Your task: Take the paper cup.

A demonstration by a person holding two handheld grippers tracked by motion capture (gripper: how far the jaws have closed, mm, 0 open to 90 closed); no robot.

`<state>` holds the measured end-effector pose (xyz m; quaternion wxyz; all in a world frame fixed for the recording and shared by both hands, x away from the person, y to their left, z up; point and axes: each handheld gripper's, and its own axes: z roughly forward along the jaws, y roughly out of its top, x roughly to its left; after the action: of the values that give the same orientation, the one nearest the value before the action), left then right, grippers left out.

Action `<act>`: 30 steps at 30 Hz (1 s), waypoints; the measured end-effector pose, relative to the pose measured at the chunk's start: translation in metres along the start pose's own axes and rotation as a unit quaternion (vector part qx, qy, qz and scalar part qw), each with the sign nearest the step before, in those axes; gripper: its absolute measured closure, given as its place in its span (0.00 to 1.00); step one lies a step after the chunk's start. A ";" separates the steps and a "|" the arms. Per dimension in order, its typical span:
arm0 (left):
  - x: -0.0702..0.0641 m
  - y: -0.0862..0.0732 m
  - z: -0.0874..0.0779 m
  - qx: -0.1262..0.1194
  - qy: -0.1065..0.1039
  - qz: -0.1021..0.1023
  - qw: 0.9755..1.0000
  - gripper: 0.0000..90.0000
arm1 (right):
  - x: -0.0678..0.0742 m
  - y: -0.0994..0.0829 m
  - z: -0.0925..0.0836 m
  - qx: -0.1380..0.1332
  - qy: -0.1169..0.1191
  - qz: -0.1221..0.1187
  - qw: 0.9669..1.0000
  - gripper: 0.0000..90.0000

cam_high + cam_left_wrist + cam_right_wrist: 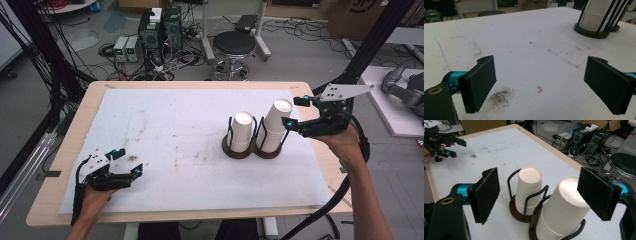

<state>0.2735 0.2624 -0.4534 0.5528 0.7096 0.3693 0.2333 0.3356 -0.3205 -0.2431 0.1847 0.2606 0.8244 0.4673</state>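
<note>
Two cup stacks [260, 127], two wire holders [239, 149]; both grippers [295, 112] [129, 162] apparently wide open, empty.

Right cup stack [274, 125]: white paper cups, upside down, one inside the other, leaning a little in a black wire holder [269, 150].
Left cup stack [241, 131]: white, upside down, standing straight, just beside it.
Place: right part of the white bench [165, 140].

White paper cups [274, 125] in a dark brown wire holder [250, 148]; white, brown-speckled mat [175, 150] on pale wood tabletop [75, 130]; black fingers [485, 195], teal fittings.
</note>
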 end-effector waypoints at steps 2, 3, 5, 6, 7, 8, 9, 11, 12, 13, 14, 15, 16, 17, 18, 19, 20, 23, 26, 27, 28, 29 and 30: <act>0.000 0.000 0.000 0.000 0.000 -0.002 1.000 0.12 | -0.004 0.005 -0.001 0.003 -0.003 -0.003 1.000 0.21; 0.000 0.000 0.001 0.001 -0.001 -0.003 1.000 0.12 | -0.006 0.007 -0.001 0.007 -0.003 -0.004 1.000 0.21; 0.000 0.000 0.001 0.002 -0.001 0.000 1.000 0.12 | -0.009 0.011 0.000 0.018 -0.004 -0.003 1.000 0.21; -0.001 0.000 0.001 0.001 -0.001 0.000 1.000 0.12 | -0.011 0.013 0.001 0.025 -0.005 -0.003 1.000 0.21; -0.001 0.000 0.001 0.001 -0.001 0.000 1.000 0.12 | -0.013 0.014 0.003 0.033 -0.002 -0.002 0.999 0.21; -0.001 0.000 0.001 0.002 -0.001 0.000 1.000 0.12 | -0.015 0.016 0.004 0.041 -0.005 -0.005 0.999 0.21; 0.000 0.000 0.001 0.003 -0.002 0.000 1.000 0.12 | -0.016 0.018 0.005 0.049 -0.009 -0.005 0.999 0.21; 0.000 0.000 0.001 0.003 -0.002 0.000 1.000 0.12 | -0.020 0.021 0.008 0.062 -0.002 -0.005 0.998 0.21; 0.000 0.000 0.001 0.003 -0.002 0.000 1.000 0.12 | -0.021 0.023 0.010 0.074 -0.003 -0.006 0.997 0.21; 0.000 0.000 0.001 0.003 -0.002 0.000 1.000 0.12 | -0.023 0.024 0.012 0.084 -0.004 -0.008 0.996 0.21; 0.000 0.000 0.001 0.004 -0.002 0.000 1.000 0.12 | -0.025 0.026 0.013 0.091 -0.004 -0.006 0.996 0.21; 0.000 0.000 0.001 0.004 -0.002 0.001 1.000 0.12 | -0.026 0.027 0.015 0.096 -0.005 -0.006 0.995 0.21; 0.000 0.000 0.001 0.004 -0.003 -0.001 1.000 0.12 | -0.027 0.029 0.015 0.102 -0.007 -0.005 0.995 0.21; 0.000 0.000 0.001 0.005 -0.003 0.000 1.000 0.12 | -0.031 0.031 0.018 0.109 -0.007 -0.004 0.994 0.21; 0.000 0.000 0.001 0.006 -0.003 -0.001 1.000 0.12 | -0.031 0.031 0.018 0.109 -0.007 -0.004 0.994 0.21; 0.000 0.001 0.002 0.007 -0.003 0.001 1.000 0.12 | -0.032 0.032 0.019 0.114 -0.008 -0.003 0.993 0.21; 0.000 0.001 0.002 0.008 -0.003 0.001 1.000 0.12 | -0.034 0.033 0.020 0.119 -0.009 -0.004 0.993 0.21; 0.000 0.001 0.002 0.010 -0.003 0.001 1.000 0.12 | -0.040 0.034 0.023 0.136 -0.013 0.000 0.991 0.21; 0.000 0.001 0.003 0.011 -0.003 0.001 1.000 0.12 | -0.045 0.034 0.027 0.153 -0.014 0.005 0.988 0.21; 0.000 0.001 0.003 0.012 -0.003 0.001 1.000 0.12 | -0.046 0.034 0.029 0.156 -0.012 0.007 0.988 0.21; 0.000 0.001 0.003 0.012 -0.003 0.000 1.000 0.12 | -0.047 0.034 0.030 0.161 -0.010 0.008 0.987 0.21; 0.000 0.001 0.003 0.012 -0.003 0.000 1.000 0.12 | -0.048 0.034 0.033 0.165 -0.009 0.007 0.986 0.21; 0.000 0.001 0.003 0.012 -0.003 0.000 1.000 0.12 | -0.049 0.034 0.034 0.167 -0.007 0.006 0.986 0.21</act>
<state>0.2756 0.2605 -0.4532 0.5452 0.7168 0.3705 0.2272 0.4019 -0.3121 -0.2274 0.1415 0.2959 0.8880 0.3222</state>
